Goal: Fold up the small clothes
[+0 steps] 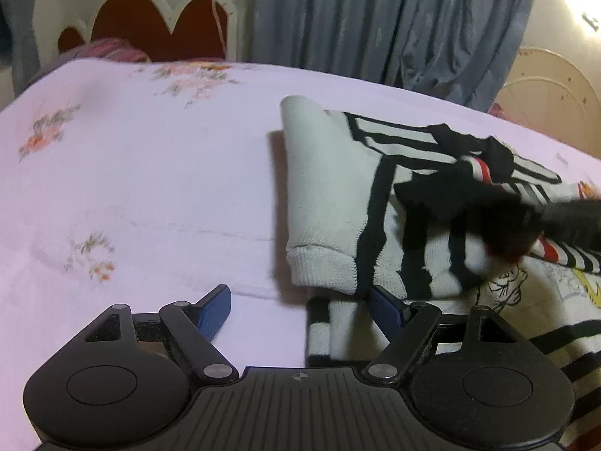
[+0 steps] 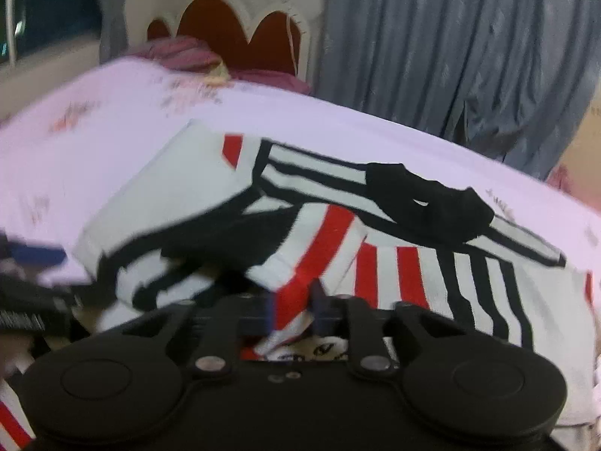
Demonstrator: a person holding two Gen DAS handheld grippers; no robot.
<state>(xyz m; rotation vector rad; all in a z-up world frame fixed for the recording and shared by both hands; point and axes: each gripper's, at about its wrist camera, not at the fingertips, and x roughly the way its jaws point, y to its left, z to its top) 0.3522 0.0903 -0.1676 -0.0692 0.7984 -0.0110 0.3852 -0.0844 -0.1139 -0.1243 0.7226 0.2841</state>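
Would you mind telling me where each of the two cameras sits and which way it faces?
Left wrist: on the left gripper, angled down across the bed sheet toward the headboard; open fingers, garment at right.
Right wrist: on the right gripper, angled down over the garment; fingers shut on striped fabric.
Shared: garment, sheet, headboard, grey curtain.

White knit sweater w/ black-red stripes [image 1: 323,195]: soft ribbed cloth. Pale floral bedsheet [image 1: 150,188]: smooth matt cotton. Black plastic grippers, matt.
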